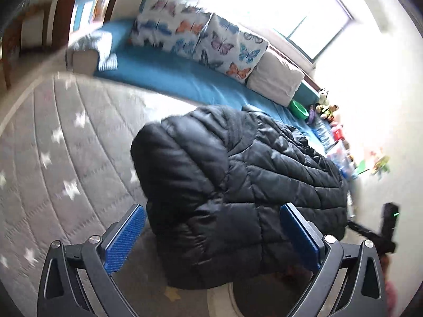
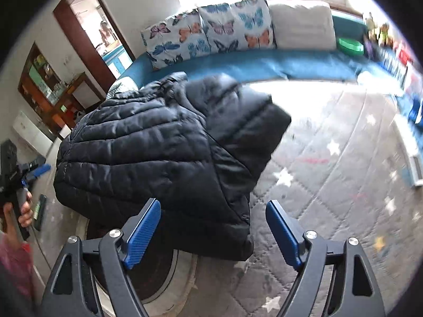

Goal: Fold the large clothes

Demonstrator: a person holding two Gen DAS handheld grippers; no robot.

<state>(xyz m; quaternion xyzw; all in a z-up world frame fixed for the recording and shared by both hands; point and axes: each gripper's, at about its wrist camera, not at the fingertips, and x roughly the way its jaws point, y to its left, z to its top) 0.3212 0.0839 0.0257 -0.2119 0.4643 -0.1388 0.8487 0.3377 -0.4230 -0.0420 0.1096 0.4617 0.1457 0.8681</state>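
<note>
One black puffer jacket ahead of your left gripper and right gripper; both gape empty. Quilted mat bare right of them.

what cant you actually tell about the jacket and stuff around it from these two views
- Black jacket: sleeves and zip hidden, folded under itself, both views.
- Round object beneath it: mostly covered by jacket.
- Toys by the window: too small, glare, left view.
- Doorway: blurred, right view.

A home living or play room: butterfly-print cushions line a blue floor mattress under a window; beside the mattress, a grey star-patterned quilted mat and toys.
</note>
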